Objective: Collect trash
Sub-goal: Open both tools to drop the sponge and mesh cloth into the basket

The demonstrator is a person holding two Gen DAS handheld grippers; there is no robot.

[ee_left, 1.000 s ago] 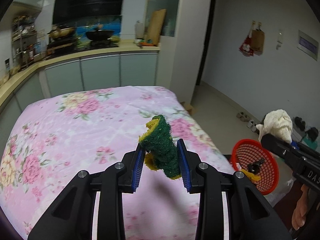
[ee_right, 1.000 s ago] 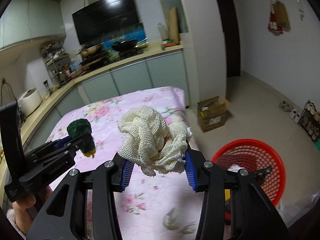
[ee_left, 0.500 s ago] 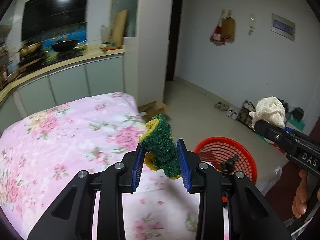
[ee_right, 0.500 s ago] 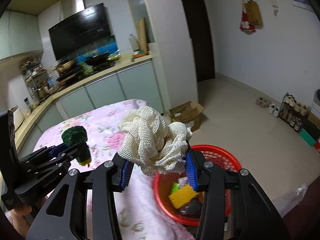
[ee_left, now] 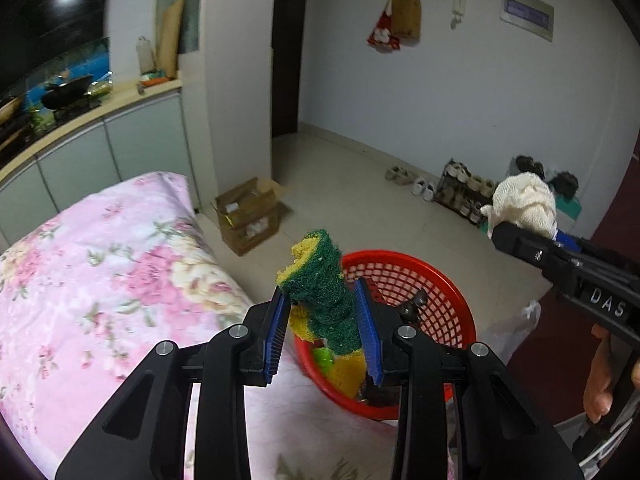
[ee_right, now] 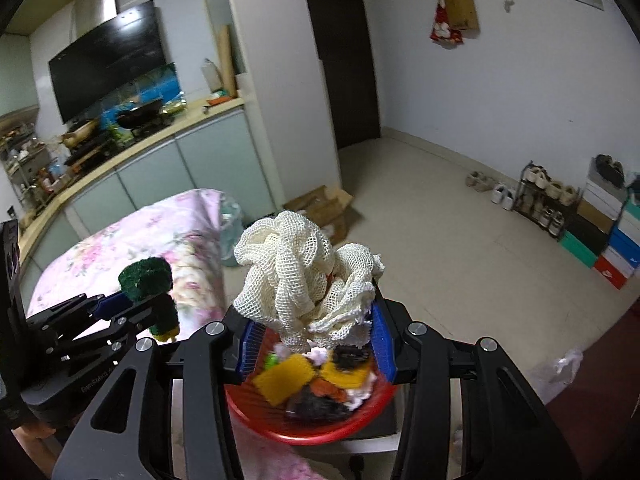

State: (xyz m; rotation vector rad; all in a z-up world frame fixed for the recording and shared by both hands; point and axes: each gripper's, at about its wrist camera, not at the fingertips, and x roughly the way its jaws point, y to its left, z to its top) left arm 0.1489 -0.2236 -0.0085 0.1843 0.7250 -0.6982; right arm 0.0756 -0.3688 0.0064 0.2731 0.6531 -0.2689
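Observation:
My left gripper (ee_left: 322,326) is shut on a green and yellow scouring sponge (ee_left: 320,300), held above the near rim of a red mesh basket (ee_left: 436,292). My right gripper (ee_right: 316,338) is shut on a cream mesh cloth (ee_right: 298,280), held directly over the same basket (ee_right: 312,428). The basket holds yellow sponges (ee_right: 284,378) and dark scraps. In the right wrist view the left gripper (ee_right: 132,304) with its sponge is at the left. In the left wrist view the right gripper (ee_left: 520,236) with the cloth is at the right.
The table with a pink floral cloth (ee_left: 100,280) lies to the left of the basket. A cardboard box (ee_left: 248,216) sits on the floor beyond it. A shoe rack (ee_right: 548,200) and stacked boxes line the right wall. Kitchen counter (ee_right: 132,140) at back left.
Both grippers have swung right, away from the table and over the red basket, each still holding its item. The basket now lies directly beneath the right gripper.

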